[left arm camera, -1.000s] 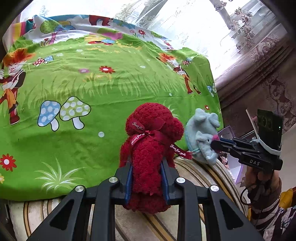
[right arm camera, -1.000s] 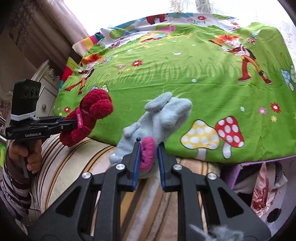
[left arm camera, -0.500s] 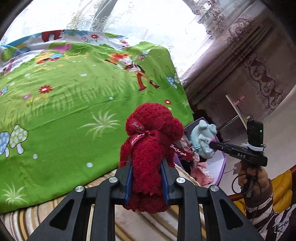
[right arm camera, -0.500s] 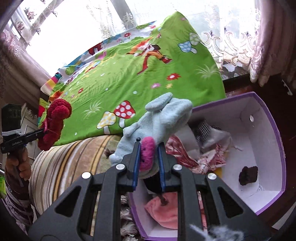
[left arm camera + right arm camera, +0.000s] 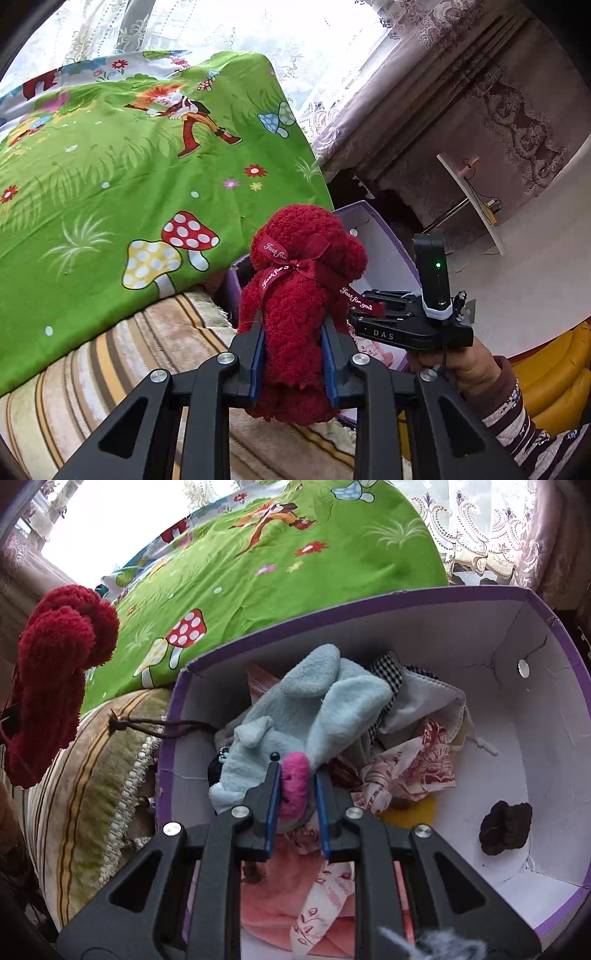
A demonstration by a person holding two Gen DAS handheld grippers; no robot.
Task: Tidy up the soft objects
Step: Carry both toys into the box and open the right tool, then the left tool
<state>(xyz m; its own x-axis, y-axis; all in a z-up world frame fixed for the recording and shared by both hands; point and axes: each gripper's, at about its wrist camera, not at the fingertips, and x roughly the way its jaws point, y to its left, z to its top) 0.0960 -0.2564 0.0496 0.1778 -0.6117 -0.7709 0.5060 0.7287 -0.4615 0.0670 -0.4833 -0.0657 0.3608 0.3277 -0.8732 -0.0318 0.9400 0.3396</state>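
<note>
Grey plush elephant (image 5: 295,716) is pinched by its pink patch in the right gripper (image 5: 295,797), jaws narrow on it, hanging over the open purple-rimmed box (image 5: 369,602). Body of the toy sits above the pile of cloth items (image 5: 410,757) already in there; can't tell if it's touching them yet.

Red plush toy (image 5: 295,306) with the ribbon bow is clamped around its lower body in the left gripper (image 5: 295,354), jaws closed onto it, held upright in the air. In the right wrist view it sits left of the box, over the striped cushion (image 5: 92,775), not yet above the opening.

Step in hand, my read: drop the elephant in the box. Suggest:
- lower until the toy rests on the pile, then open. Releasing high risks it bouncing off the rim.
- aim mid-box; the bare floor beside the dark lump (image 5: 506,827) has room.
- keep the left side clear until the right backs out, both grippers are close together.

Green cartoon bedsheet (image 5: 129,166) behind, not involved.
</note>
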